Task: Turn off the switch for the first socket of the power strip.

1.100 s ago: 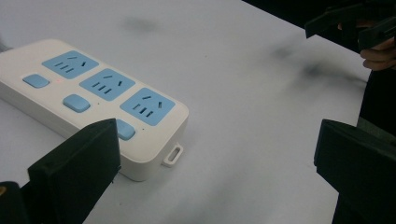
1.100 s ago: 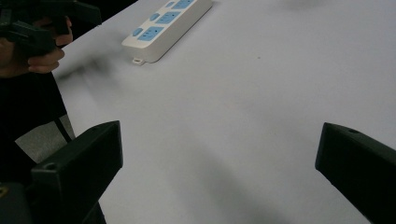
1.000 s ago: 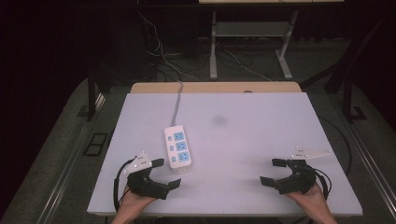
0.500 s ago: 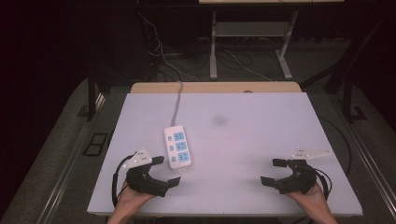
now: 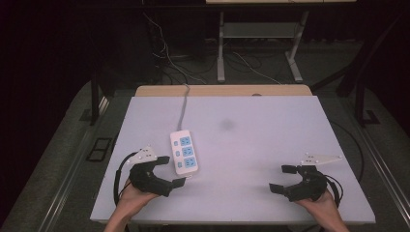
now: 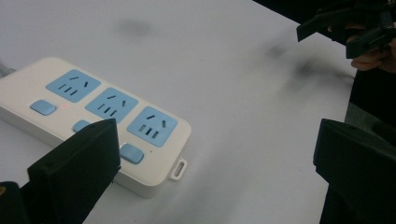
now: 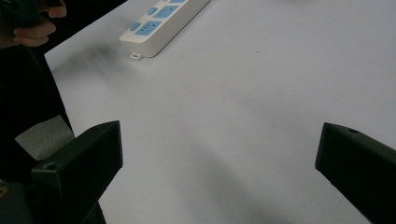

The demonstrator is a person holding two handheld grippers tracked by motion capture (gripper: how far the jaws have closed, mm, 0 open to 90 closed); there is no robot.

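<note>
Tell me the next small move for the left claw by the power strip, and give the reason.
Probably ease the left claw forward and slightly toward the power strip, so its jaws straddle the near end. Both claws are open and hold nothing; the left one sits just beside the strip's near corner, while the right claw rests far off across the table.

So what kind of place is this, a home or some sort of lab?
Probably a lab or test room, not a home: a bare white table with just a power strip on it, loose cables on the floor behind, dark surroundings, and a metal stand at the back.
</note>
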